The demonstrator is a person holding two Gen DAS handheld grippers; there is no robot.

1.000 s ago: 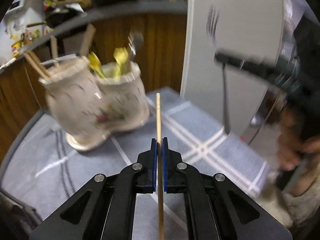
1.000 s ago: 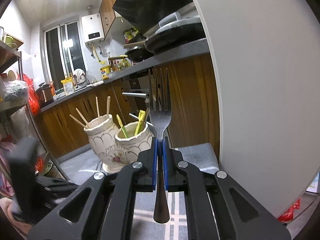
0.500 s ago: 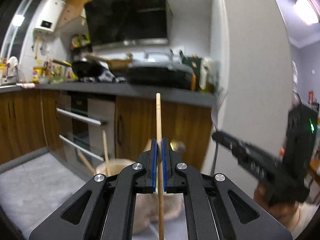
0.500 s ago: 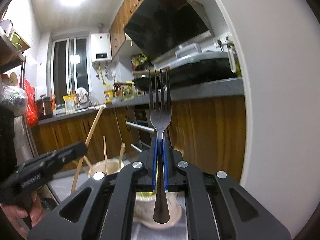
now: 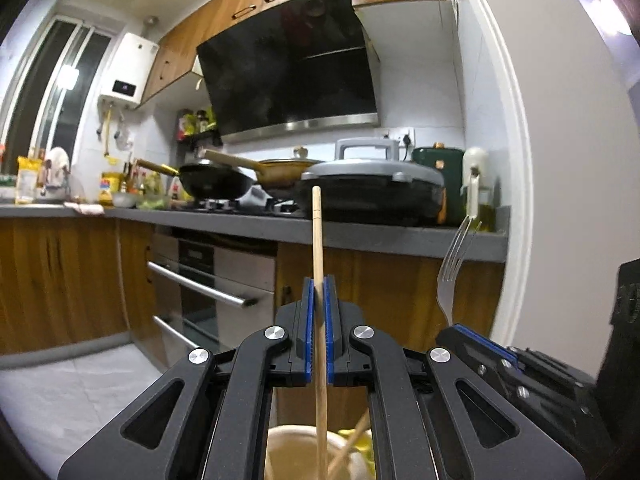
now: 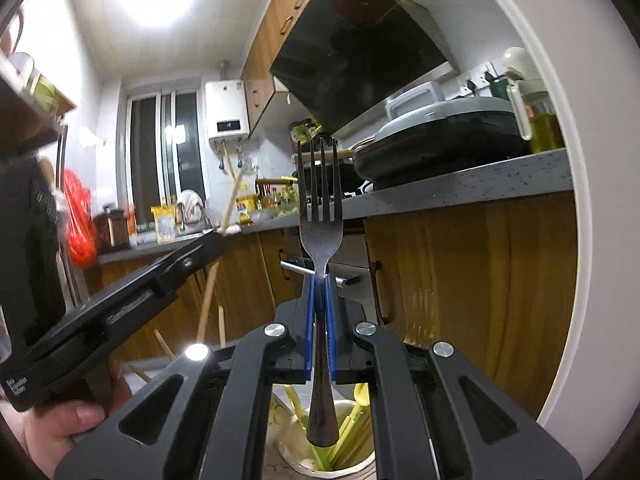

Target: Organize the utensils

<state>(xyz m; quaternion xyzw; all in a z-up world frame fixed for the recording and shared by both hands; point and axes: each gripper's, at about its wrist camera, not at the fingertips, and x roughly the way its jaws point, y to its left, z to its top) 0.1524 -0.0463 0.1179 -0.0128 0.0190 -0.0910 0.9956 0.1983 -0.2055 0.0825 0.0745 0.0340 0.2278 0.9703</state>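
My left gripper (image 5: 318, 292) is shut on a wooden chopstick (image 5: 317, 236) that stands upright, its lower end over the mouth of a cream ceramic holder (image 5: 296, 454) that has another chopstick in it. My right gripper (image 6: 319, 292) is shut on a metal fork (image 6: 320, 208), tines up, its handle end hanging over a second ceramic holder (image 6: 304, 446) with yellow-green utensils inside. In the left wrist view the right gripper (image 5: 456, 326) with the fork (image 5: 454, 268) shows at the right. The left gripper (image 6: 218, 236) and a hand (image 6: 60, 428) show at the left of the right wrist view.
A grey kitchen counter (image 5: 360, 236) with pans and a lidded grill (image 5: 372, 188) runs behind, over wooden cabinets and an oven (image 5: 212, 280). A white wall (image 5: 572, 160) stands close on the right. A grey cloth surface (image 5: 60, 392) lies at lower left.
Both grippers rose and tilted up to level, so the view swung from the cloth and holders to the counter. The holders now sit low under the fingers. Both grips stayed shut.
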